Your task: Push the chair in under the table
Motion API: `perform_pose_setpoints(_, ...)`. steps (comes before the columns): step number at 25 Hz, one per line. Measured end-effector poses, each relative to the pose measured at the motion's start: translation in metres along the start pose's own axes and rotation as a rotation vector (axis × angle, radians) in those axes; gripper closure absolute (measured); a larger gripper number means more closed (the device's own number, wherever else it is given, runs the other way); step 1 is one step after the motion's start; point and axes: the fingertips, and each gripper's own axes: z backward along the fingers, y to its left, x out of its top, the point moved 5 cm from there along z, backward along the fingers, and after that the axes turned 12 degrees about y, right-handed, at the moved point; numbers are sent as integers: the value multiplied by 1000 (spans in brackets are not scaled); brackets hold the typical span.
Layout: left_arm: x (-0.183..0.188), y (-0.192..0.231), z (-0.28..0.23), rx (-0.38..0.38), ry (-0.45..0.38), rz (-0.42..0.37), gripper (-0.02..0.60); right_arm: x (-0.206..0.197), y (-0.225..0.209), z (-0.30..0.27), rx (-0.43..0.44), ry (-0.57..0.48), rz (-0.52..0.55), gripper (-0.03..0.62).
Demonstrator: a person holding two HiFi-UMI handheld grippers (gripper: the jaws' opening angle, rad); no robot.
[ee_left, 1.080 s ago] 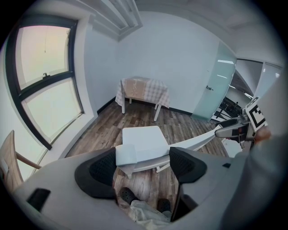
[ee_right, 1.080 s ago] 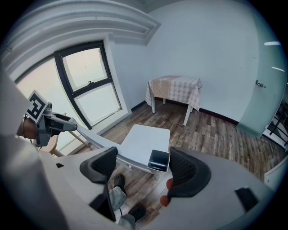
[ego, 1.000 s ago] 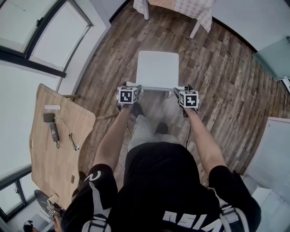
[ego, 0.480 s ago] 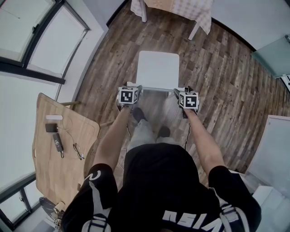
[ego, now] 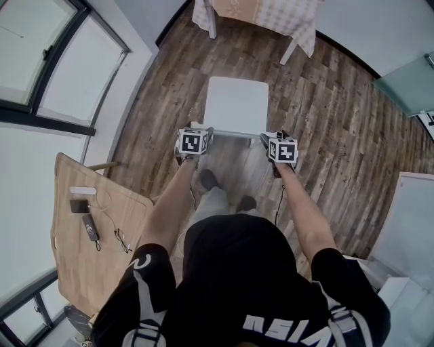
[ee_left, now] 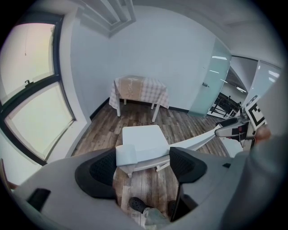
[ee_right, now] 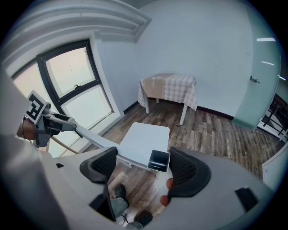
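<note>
A white chair (ego: 235, 103) stands on the wood floor, its seat facing a table with a checked cloth (ego: 271, 17) at the far end. My left gripper (ego: 207, 132) is at the left end of the chair's back rail and my right gripper (ego: 266, 137) at the right end. In the left gripper view the rail's end (ee_left: 126, 155) lies between wide-apart jaws, beside the left pad. The right gripper view shows the rail's hollow end (ee_right: 158, 161) next to the right pad, with the jaws likewise apart. Both grippers are open around the rail.
A wooden desk (ego: 88, 230) with a phone and cables stands at my left, below large windows (ego: 41, 61). A glass door (ego: 407, 88) and a white cabinet (ego: 413, 223) are on the right. My shoes (ego: 207, 179) are just behind the chair.
I have stepped forward with the chair; the wooden desk has slid back along the left of the head view. Both grippers stay at the back rail's ends.
</note>
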Motion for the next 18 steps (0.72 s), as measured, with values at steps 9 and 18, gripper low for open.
perform_pose_setpoints(9,27,27,-10,-19,1,-41,216,24,10,-15,-24,3,-41,212)
perform_pose_setpoints(18,48,53,-13,-41,1,-87,213,43,26,-18,-74,20,-89,212)
